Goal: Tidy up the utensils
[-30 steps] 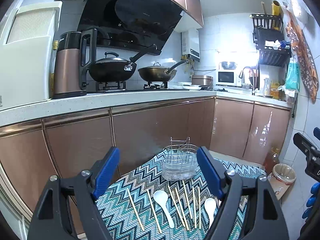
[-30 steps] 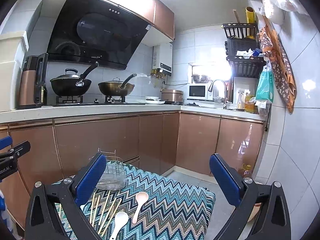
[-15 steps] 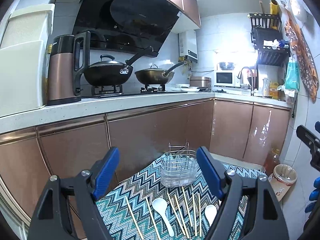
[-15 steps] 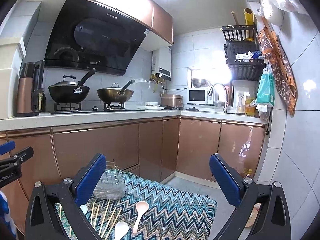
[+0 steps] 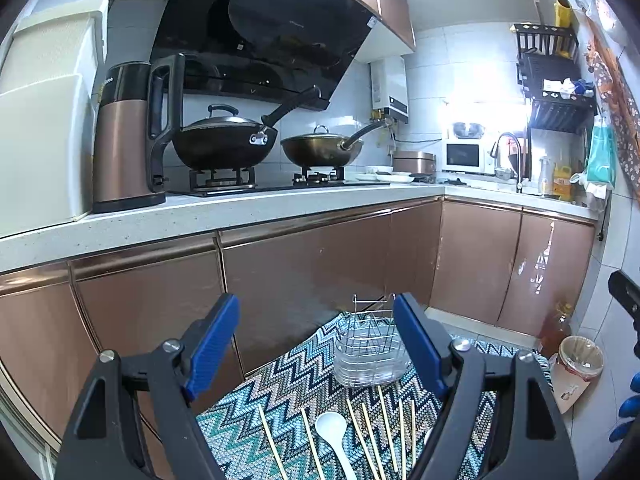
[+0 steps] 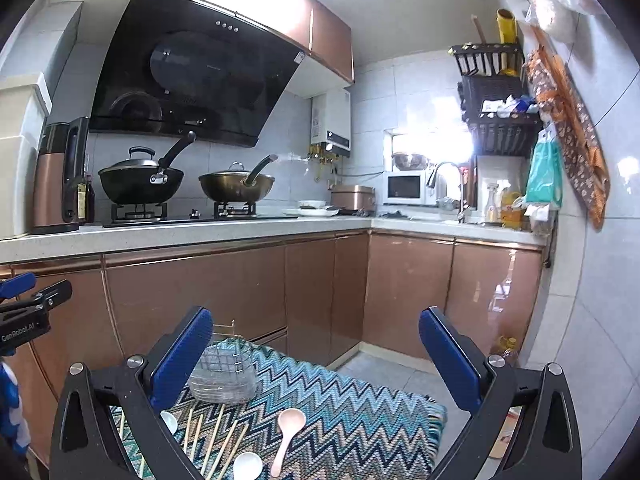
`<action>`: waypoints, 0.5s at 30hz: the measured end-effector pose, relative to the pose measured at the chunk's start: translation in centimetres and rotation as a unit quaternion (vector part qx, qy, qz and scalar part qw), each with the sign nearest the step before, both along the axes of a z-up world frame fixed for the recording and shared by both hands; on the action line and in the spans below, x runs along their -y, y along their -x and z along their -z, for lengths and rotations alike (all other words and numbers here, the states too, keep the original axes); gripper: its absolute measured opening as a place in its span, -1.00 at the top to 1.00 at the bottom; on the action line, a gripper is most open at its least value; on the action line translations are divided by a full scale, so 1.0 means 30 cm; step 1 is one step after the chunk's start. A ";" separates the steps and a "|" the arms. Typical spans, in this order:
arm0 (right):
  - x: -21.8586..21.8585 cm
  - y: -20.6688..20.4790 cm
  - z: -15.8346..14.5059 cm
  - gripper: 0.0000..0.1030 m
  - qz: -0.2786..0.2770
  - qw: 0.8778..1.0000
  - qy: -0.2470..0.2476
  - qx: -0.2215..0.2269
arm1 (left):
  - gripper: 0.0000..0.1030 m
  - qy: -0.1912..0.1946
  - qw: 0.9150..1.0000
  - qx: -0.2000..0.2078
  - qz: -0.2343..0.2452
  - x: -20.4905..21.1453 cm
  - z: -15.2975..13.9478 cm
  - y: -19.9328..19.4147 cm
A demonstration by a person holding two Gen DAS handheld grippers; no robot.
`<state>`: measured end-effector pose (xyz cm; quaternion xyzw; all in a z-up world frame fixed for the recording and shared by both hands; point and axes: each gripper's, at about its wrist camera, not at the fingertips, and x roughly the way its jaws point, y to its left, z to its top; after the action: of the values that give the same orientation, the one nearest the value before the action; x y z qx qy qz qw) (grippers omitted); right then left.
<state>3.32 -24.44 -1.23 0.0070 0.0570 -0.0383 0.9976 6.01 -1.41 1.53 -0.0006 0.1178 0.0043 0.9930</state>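
Note:
On a zigzag-patterned cloth (image 5: 288, 392) (image 6: 352, 412) stands a wire utensil holder (image 5: 370, 350) (image 6: 224, 374) in a clear tray. In front of it lie several wooden chopsticks (image 5: 370, 436) (image 6: 216, 440) and white spoons (image 5: 334, 434) (image 6: 246, 466), plus a pinkish spoon (image 6: 288, 432). My left gripper (image 5: 316, 354) hovers above and short of the utensils, open and empty. My right gripper (image 6: 316, 360) is also open and empty, held above the cloth's right part. The left gripper's tip shows at the left edge of the right wrist view.
Copper-fronted cabinets (image 5: 312, 264) and a white counter (image 5: 224, 210) run behind the table. On it stand a kettle (image 5: 128, 136) and two woks (image 5: 224, 140). An oil bottle (image 5: 556, 326) and a lined bin (image 5: 580, 358) sit on the floor at right.
Both cameras have dropped and tilted slightly, so the holder and utensils sit lower in view. Both grippers stay open; nothing on the cloth has moved.

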 end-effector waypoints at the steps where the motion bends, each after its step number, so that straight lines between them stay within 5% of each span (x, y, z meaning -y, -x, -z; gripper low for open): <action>1: 0.003 -0.011 0.005 -1.00 -0.001 1.000 -0.001 -0.003 | -0.52 -0.001 1.000 -0.002 -0.001 0.002 0.004 -0.010; 15: 0.024 -0.176 0.056 -1.00 -0.017 0.999 0.004 -0.035 | -0.52 -0.001 0.998 -0.057 0.003 0.009 0.082 -0.176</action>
<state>8.60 -25.16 -2.90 0.0004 0.0922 -0.0220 0.9955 11.30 -1.68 -0.93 0.0005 0.1747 0.0018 0.9846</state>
